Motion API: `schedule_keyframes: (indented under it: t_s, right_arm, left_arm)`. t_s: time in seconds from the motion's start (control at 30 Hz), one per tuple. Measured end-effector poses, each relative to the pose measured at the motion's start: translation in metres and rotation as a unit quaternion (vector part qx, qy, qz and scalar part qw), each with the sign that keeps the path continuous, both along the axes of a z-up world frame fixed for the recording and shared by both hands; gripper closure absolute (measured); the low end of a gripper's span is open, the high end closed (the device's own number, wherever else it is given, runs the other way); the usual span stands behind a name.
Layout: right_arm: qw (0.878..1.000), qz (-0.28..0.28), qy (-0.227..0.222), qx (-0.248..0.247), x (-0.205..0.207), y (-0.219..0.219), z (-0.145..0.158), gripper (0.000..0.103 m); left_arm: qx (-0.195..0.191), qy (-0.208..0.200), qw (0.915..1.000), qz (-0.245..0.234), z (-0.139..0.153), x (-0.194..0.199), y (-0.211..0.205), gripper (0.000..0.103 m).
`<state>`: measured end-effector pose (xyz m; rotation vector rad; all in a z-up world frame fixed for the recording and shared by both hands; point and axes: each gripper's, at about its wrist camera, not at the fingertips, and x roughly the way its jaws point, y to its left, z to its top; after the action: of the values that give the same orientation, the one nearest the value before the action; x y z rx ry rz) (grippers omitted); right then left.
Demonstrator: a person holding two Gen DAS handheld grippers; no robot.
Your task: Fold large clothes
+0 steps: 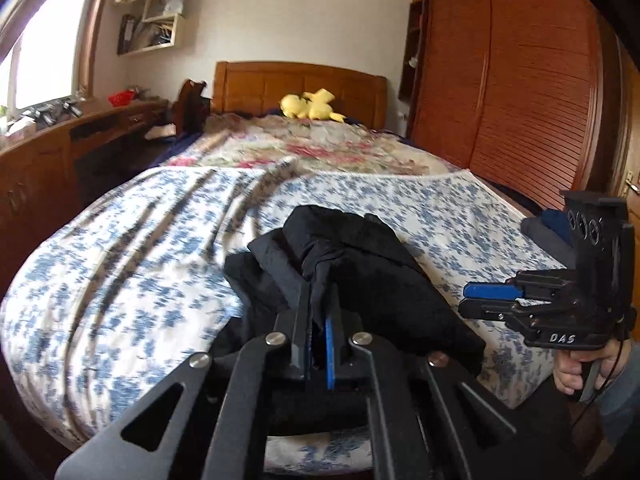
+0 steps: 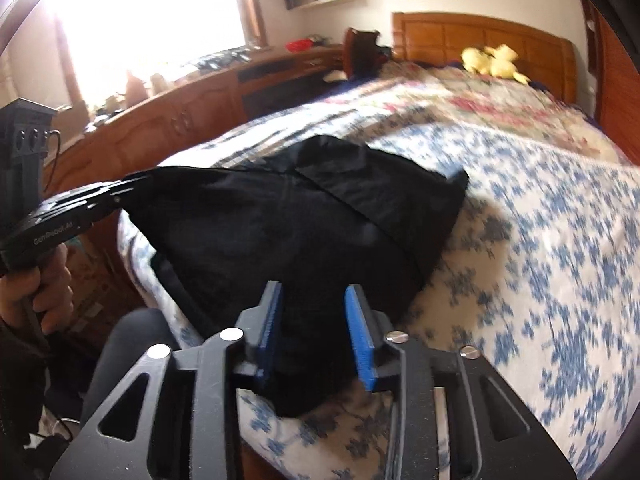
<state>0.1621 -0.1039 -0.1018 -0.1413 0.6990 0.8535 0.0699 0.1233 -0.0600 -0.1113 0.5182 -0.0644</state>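
A large black garment (image 2: pixel 304 216) lies bunched at the near edge of the bed; it also shows in the left wrist view (image 1: pixel 360 256). My left gripper (image 1: pixel 320 312) is shut on a fold of the black garment and lifts it; in the right wrist view that gripper (image 2: pixel 140 184) pulls a corner out to the left. My right gripper (image 2: pixel 316 300) is open, its blue pads on either side of the garment's near edge without pinching it. In the left wrist view the right gripper (image 1: pixel 472 300) hovers to the right of the garment.
The bed has a blue-flowered white sheet (image 1: pixel 140 260) and a pink floral cover (image 1: pixel 320 148) farther back. A yellow plush toy (image 1: pixel 310 106) lies by the wooden headboard. A wooden desk (image 1: pixel 60 152) runs along the left. A louvred wardrobe (image 1: pixel 512 80) stands at right.
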Motion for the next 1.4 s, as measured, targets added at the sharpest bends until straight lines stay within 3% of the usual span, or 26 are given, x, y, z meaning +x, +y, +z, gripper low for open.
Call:
schedule_keyframes:
  t_s: [0.2, 0.5, 1.0, 1.17, 1.4]
  right_arm:
    - [0.999, 0.038, -0.002, -0.002, -0.006, 0.035, 0.002, 0.075]
    - [0.996, 0.046, 0.032, -0.076, -0.006, 0.052, -0.056, 0.075]
    - [0.996, 0.052, 0.029, -0.066, -0.008, 0.047, -0.064, 0.075]
    - [0.997, 0.056, 0.025, -0.051, -0.003, 0.037, -0.046, 0.076]
    - [0.997, 0.027, -0.016, -0.065, 0.04, 0.026, -0.021, 0.073]
  left_arm:
    - [0.001, 0.034, 0.9986, 0.039, -0.03, -0.011, 0.034, 0.1]
    - [-0.009, 0.079, 0.996, 0.041, -0.08, -0.017, 0.034, 0.1]
    - [0.0, 0.082, 0.9958, 0.041, -0.079, -0.013, 0.029, 0.098]
    - [-0.004, 0.077, 0.9959, 0.047, -0.069, -0.018, 0.031, 0.096]
    - [-0.006, 0.07, 0.9966, 0.044, -0.057, -0.036, 0.036, 0.075]
